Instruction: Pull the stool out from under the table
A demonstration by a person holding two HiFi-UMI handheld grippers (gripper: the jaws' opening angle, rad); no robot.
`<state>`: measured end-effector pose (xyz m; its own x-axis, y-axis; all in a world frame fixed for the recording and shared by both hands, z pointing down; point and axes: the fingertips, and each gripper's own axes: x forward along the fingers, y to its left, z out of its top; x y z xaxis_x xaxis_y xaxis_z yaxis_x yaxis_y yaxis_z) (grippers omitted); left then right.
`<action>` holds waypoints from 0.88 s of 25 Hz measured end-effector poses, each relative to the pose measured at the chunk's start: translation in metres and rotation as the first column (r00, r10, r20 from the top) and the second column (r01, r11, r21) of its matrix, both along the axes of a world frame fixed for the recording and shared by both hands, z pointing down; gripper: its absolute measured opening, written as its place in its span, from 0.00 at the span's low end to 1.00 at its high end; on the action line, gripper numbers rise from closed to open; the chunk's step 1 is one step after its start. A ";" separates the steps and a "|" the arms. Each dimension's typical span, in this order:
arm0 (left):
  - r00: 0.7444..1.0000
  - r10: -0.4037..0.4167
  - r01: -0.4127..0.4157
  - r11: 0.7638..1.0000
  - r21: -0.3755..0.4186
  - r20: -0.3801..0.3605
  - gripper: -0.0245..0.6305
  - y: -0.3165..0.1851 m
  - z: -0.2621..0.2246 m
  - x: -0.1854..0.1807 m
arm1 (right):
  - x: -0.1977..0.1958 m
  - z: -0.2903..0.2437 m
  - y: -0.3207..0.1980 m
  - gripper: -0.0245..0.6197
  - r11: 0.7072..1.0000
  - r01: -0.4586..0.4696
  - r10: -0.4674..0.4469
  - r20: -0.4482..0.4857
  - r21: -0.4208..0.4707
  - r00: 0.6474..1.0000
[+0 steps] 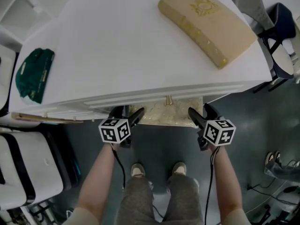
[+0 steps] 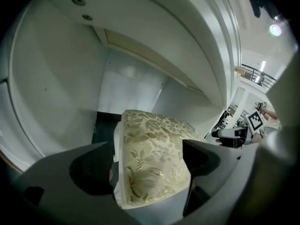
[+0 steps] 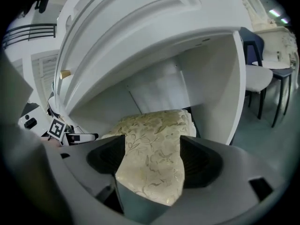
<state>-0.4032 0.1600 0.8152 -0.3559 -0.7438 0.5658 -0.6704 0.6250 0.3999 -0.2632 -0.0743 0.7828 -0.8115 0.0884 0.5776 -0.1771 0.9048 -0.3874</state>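
Note:
The stool [image 1: 171, 112] has a cream seat cushion with a gold leaf pattern and stands tucked under the white table [image 1: 117, 46]; only its front edge shows in the head view. My left gripper [image 1: 136, 117] is at the cushion's front left corner and my right gripper [image 1: 194, 117] at its front right corner. In the left gripper view the cushion corner [image 2: 150, 168] fills the gap between the wide jaws of the left gripper [image 2: 149, 146]. In the right gripper view the other cushion corner [image 3: 154, 172] lies between the right gripper's [image 3: 152, 144] spread jaws. Neither pair visibly presses on it.
A tan padded cushion [image 1: 208, 25] lies on the tabletop at the back right and a green pouch [image 1: 33, 74] at its left edge. A white chair [image 1: 28, 168] stands left, a dark chair [image 1: 281, 41] right. My shoes [image 1: 137, 170] are on the grey floor before the stool.

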 end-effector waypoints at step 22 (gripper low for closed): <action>0.982 0.018 0.001 0.995 0.098 -0.186 0.80 -0.027 0.055 -0.021 | -0.023 0.079 -0.021 0.81 0.981 -0.072 0.069 -0.023 -0.182 0.997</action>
<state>-0.4239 0.1331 0.8702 -0.2446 -0.8011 0.5462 -0.5836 0.5715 0.5769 -0.2866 -0.0952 0.8618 -0.8099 0.1367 0.5704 -0.2454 0.8043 -0.5412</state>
